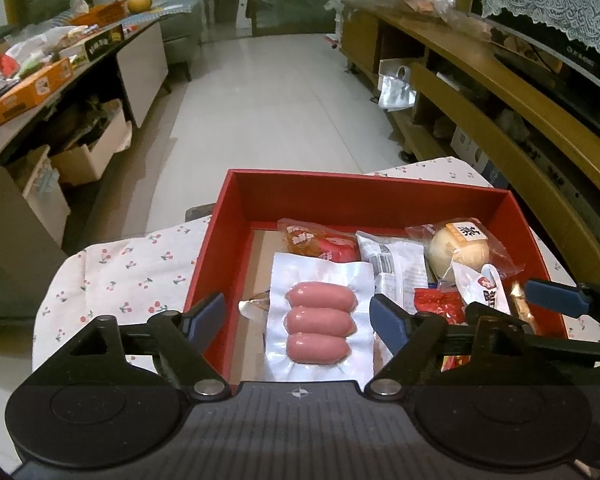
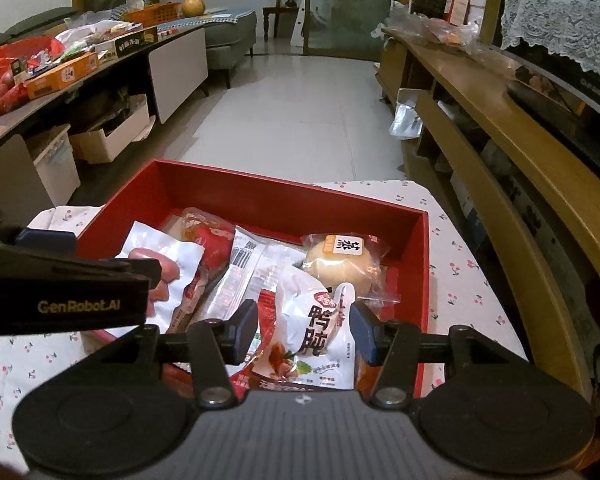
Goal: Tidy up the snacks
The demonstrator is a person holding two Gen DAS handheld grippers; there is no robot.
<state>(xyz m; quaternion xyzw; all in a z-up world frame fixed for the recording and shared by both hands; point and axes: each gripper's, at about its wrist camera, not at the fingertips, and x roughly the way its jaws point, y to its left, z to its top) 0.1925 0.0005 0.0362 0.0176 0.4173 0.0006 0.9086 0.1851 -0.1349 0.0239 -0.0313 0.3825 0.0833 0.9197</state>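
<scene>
A tiled living room, a cluttered sideboard at left and wooden shelving at right, frames a cherry-print worktop (image 1: 132,276) carrying a red box (image 1: 360,194) of snacks. The left gripper (image 1: 298,312) stands wide and empty above the sausage pack (image 1: 320,320), pads clear of its film. The right gripper (image 2: 303,330) is narrowly parted around the white pouch (image 2: 320,320) at the box's near right, seemingly not pressing it. A wrapped bun (image 2: 342,262) sits beyond. The sausage pack looks light, slick and floppy; its flat sealed border seems the safest hold. The bun would likely crush if squeezed.
</scene>
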